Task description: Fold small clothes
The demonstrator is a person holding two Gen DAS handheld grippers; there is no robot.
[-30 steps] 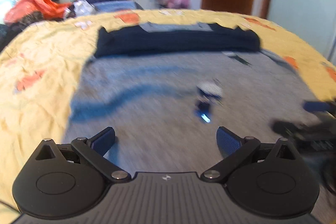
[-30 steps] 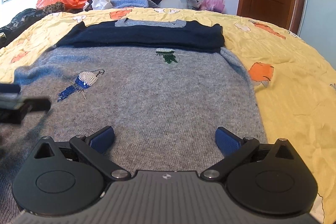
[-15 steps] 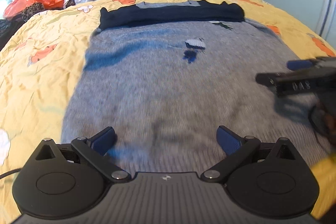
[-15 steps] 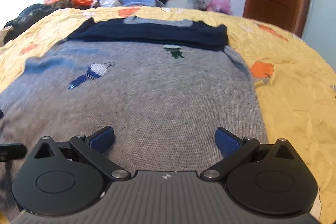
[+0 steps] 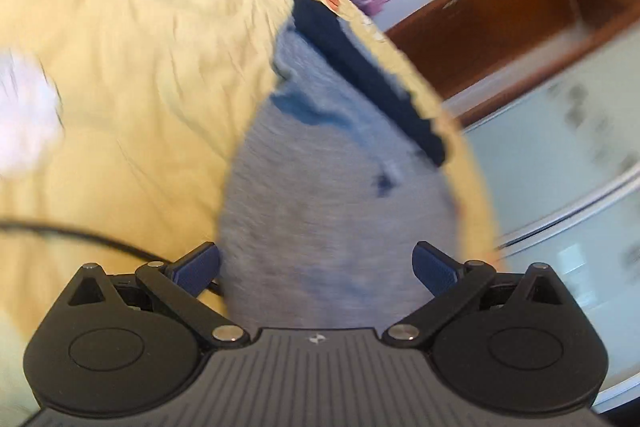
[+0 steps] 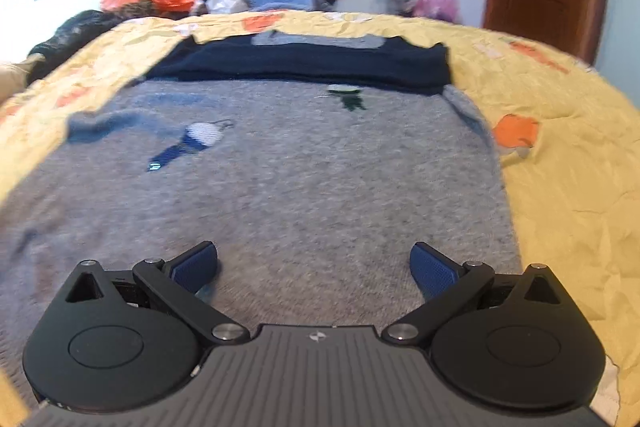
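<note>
I read the fold as barely begun; the grey sweater [image 6: 288, 195] lies spread flat on the yellow bedspread [image 6: 568, 163], running ahead of and between my right gripper [image 6: 314, 267] fingers, its navy band [image 6: 304, 61] at the far end already looks turned over, though I cannot say for sure; the body shows no side or bottom fold yet. Both sets of fingers stand wide apart and hold nothing. My left gripper [image 5: 318, 269] view is tilted and blurred; its fingers hang over the sweater's near left edge, the left finger [image 5: 196, 269] above bare bedspread beside a black cable [image 5: 80, 237]. Left to do, I judge: take the hem corners, fold the body, tidy the result.
</note>
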